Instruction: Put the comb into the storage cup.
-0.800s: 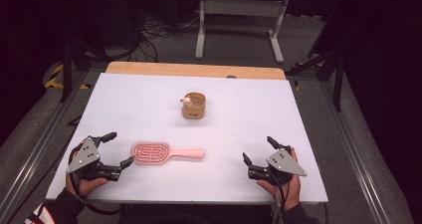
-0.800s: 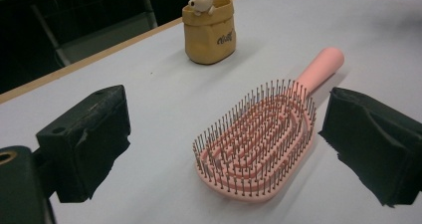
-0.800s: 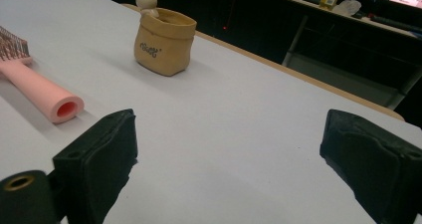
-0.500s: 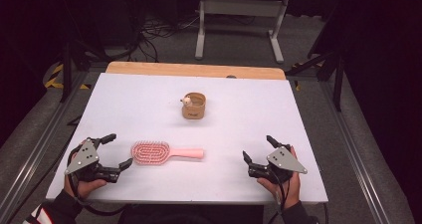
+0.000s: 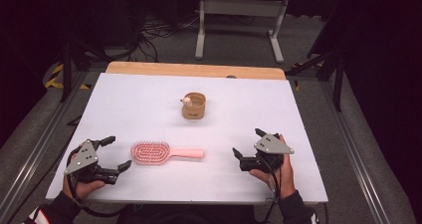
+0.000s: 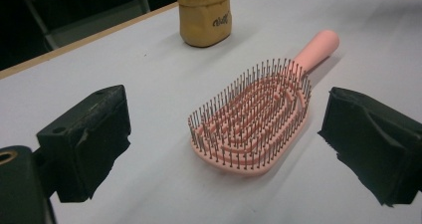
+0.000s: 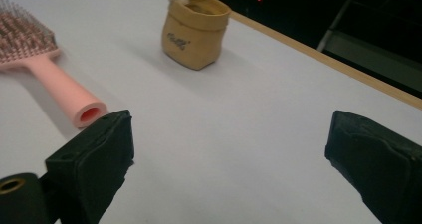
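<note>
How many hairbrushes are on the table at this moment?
1. The pink hairbrush lies bristles up on the white table, near the front edge, ahead of the left gripper; its handle points toward the right gripper.

Pink hairbrush, flat on the white worktop, bristles up. Oval slotted head with dark metal pins; round hollow-ended handle in line with the head, level with the worktop's near edge. Near the front edge, left of centre, well short of the tan pouch.
</note>
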`<state>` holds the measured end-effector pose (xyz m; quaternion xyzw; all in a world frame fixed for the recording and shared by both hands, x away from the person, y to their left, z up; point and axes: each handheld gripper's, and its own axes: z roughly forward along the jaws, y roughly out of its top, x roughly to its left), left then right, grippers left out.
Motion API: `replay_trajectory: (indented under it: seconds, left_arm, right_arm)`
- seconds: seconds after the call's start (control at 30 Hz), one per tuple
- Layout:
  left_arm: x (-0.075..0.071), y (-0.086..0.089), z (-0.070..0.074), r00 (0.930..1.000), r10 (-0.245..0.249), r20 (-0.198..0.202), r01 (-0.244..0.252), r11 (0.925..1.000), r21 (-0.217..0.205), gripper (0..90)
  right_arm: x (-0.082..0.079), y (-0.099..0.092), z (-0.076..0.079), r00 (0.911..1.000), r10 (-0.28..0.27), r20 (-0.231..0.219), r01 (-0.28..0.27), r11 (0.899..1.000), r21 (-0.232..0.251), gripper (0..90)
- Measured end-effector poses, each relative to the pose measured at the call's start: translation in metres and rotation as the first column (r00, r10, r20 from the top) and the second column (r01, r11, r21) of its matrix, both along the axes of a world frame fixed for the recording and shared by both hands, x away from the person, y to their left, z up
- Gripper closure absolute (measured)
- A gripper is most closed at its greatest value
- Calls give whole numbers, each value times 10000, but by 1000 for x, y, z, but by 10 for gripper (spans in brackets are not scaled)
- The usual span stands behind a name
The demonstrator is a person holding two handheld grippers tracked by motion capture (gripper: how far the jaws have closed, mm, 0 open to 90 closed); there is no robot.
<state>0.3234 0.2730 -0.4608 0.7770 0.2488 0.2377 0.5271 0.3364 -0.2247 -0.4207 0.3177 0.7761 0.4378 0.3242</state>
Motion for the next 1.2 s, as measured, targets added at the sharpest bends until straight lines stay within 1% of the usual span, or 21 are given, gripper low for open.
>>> replay_trajectory:
  seconds: [0.13,0.17,0.23,0.37,0.47,0.5,0.63,0.67,0.7,0.73,0.77,0.8,0.83,0.87,0.9,1.0,1.03,1.07,1.1,1.13,1.2]
  left_arm:
    - [-4,3,1,10000,92,22,-92,9999,-79,62]
    - [-4,3,2,9999,110,76,-109,9999,-74,61]
    - [-4,3,2,9999,133,81,-132,9999,-100,61]
    - [-3,1,1,9999,104,71,-104,9999,-39,61]
    - [-2,0,1,10000,32,36,-33,10000,64,61]
    - [-1,1,0,10000,2,1,-2,10000,36,61]
    - [-2,1,-1,10000,-19,-57,19,10000,-5,60]
    - [-3,2,-1,10000,-45,-85,45,10000,41,60]
    - [-6,2,0,10000,-54,-34,54,9999,142,60]
    - [-6,2,0,10000,-54,-34,54,9999,142,59]
    - [-7,4,1,10000,-39,23,39,9999,103,59]
    - [-7,4,1,10000,-39,23,39,9999,103,60]
    - [-7,4,2,10000,-13,37,13,10000,59,59]
    - [-8,4,2,10000,-6,35,6,10000,46,59]
    - [-8,4,2,10000,-6,29,6,10000,23,59]
    - [-8,4,1,10000,-9,55,9,9999,107,59]
    - [-8,3,1,10000,-16,51,16,9999,115,58]
    - [-8,3,1,10000,-18,39,18,9999,131,58]
    - [-8,2,0,10000,-32,13,32,9998,209,57]
    - [-8,2,0,10000,-32,13,32,9998,209,57]
    - [-9,3,0,10000,-48,6,47,9997,241,57]
  right_arm:
    - [6,16,6,9953,871,-432,-876,9961,-115,57]
    - [8,25,9,9889,1325,-671,-1349,9903,-324,57]
    - [8,29,10,9872,1437,-695,-1468,9883,-418,57]
    - [13,51,13,9630,2345,-1332,-2444,9676,-629,66]
    - [16,61,12,9514,2643,-1583,-2802,9559,-879,70]
    - [19,70,10,9421,2839,-1784,-3047,9470,-1021,78]
    - [23,85,8,9342,2968,-1980,-3235,9386,-1195,83]
    - [24,91,7,9278,3093,-2087,-3394,9320,-1271,95]
    - [27,103,6,9169,3274,-2283,-3653,9189,-1490,124]
    - [27,103,6,9169,3274,-2283,-3653,9189,-1490,124]
    - [29,116,6,9060,3459,-2440,-3905,9054,-1667,123]
    - [29,116,6,9060,3459,-2440,-3905,9054,-1667,123]
    - [31,127,6,8959,3629,-2562,-4146,8902,-1887,124]
    - [31,127,6,8959,3629,-2562,-4146,8902,-1887,124]
    - [32,133,6,8908,3698,-2641,-4255,8828,-1991,124]
    - [39,151,5,8709,3911,-2975,-4610,8599,-2191,142]
    - [44,159,3,8558,4015,-3261,-4814,8490,-2178,142]
    - [44,159,3,8558,4015,-3261,-4814,8490,-2178,142]
    - [48,167,0,8479,4010,-3470,-4924,8380,-2349,143]
    - [48,167,0,8479,4010,-3470,-4924,8380,-2349,143]
    - [51,176,-4,8385,4035,-3662,-5071,8238,-2535,154]
